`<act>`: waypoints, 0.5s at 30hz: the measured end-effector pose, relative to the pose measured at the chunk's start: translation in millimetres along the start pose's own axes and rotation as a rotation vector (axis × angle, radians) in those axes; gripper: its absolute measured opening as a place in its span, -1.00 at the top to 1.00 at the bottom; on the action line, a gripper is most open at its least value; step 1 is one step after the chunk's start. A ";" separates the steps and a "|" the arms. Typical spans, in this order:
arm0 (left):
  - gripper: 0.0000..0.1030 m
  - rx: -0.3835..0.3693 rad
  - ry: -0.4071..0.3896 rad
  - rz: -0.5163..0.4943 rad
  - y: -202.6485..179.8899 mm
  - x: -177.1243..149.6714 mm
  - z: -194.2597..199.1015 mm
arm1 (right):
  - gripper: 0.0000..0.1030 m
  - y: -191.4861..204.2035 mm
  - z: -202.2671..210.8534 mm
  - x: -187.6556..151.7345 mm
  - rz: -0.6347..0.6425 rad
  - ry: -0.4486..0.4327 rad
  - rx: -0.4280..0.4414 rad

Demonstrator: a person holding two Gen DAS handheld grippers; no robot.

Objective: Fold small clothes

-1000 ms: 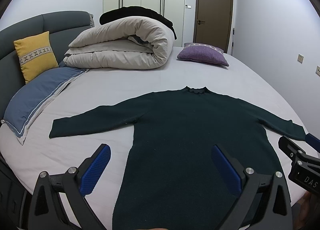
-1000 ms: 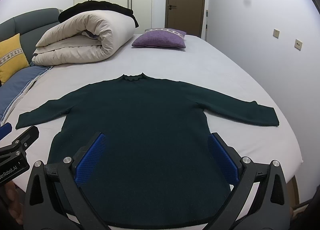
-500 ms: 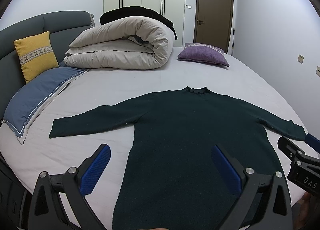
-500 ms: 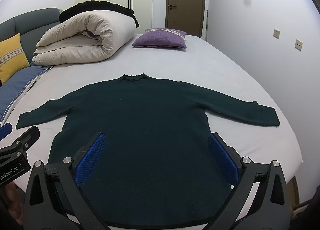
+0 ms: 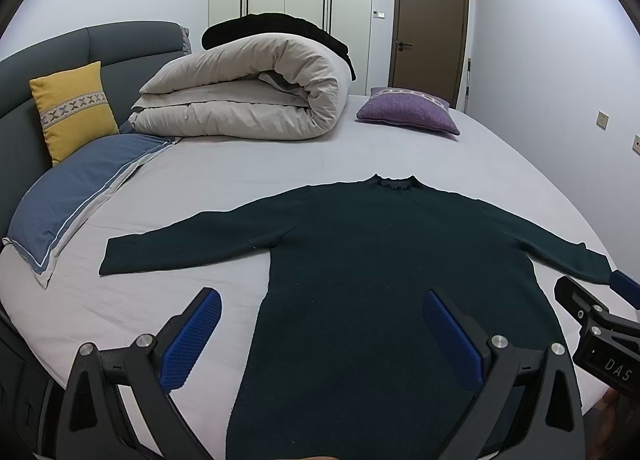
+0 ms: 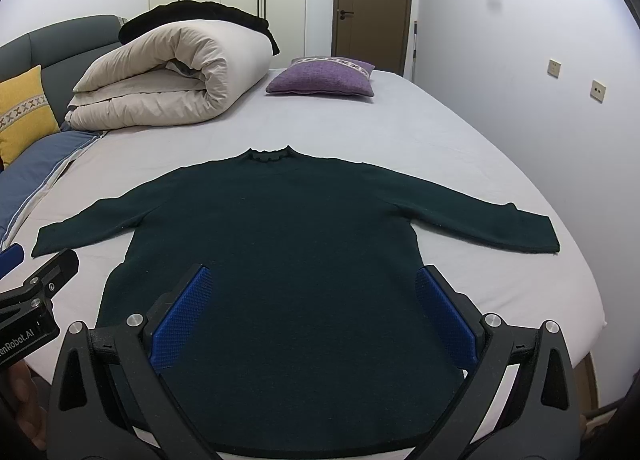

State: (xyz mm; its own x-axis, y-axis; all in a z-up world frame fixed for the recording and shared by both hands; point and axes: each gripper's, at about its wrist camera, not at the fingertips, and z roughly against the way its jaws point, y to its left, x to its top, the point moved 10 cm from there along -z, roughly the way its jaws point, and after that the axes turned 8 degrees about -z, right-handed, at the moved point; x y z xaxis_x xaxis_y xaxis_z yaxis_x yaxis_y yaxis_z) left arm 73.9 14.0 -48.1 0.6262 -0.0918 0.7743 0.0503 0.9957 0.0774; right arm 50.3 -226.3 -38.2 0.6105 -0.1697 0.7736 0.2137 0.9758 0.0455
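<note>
Blue textured pads line both tools. The left gripper stands with its jaws spread wide and nothing between them, poised above the lower left part of the dark green sweater, one pad over bare sheet and the other over the garment's body. The right gripper is likewise released and empty, its pads spanning the lower body of the same sweater; whether either tool touches the fabric cannot be told. Each tool appears at the edge of the other's view.

The sweater lies flat on the bed, face up or down not determinable, collar pointing away from the cameras, both sleeves stretched out to the sides, hem at the near edge of the mattress.

Further back on the sheet: a rolled beige duvet with a black item on top, a purple cushion beside it, a blue pillow and a yellow cushion against the grey headboard.
</note>
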 end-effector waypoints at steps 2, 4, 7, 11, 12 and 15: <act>-1.00 0.001 -0.001 0.000 -0.5 -0.4 -0.2 | -1.00 0.5 0.1 -0.4 -0.001 0.001 0.001; -1.00 0.001 -0.001 0.001 -0.5 -0.5 -0.2 | -1.00 0.2 0.0 -0.3 0.001 0.000 0.000; -1.00 0.001 -0.002 0.001 -0.5 -0.7 -0.2 | -1.00 2.6 -1.4 -0.8 0.004 0.001 0.001; -1.00 0.000 -0.001 0.000 -0.1 -0.6 0.6 | -1.00 3.9 -1.5 -1.1 0.004 0.002 0.003; -1.00 0.000 -0.001 0.000 -0.3 -0.8 0.3 | -1.00 3.4 -1.5 -1.1 0.003 0.003 0.002; -1.00 0.000 -0.001 0.001 -0.2 -0.8 0.7 | -1.00 4.6 -2.4 -1.4 0.003 0.006 0.005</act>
State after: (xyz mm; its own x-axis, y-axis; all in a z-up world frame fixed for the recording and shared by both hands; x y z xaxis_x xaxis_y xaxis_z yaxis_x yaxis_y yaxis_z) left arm 72.9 13.9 -48.2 0.6257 -0.0905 0.7748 0.0495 0.9958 0.0764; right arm 52.3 -222.0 -40.6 0.6153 -0.1677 0.7702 0.2081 0.9770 0.0465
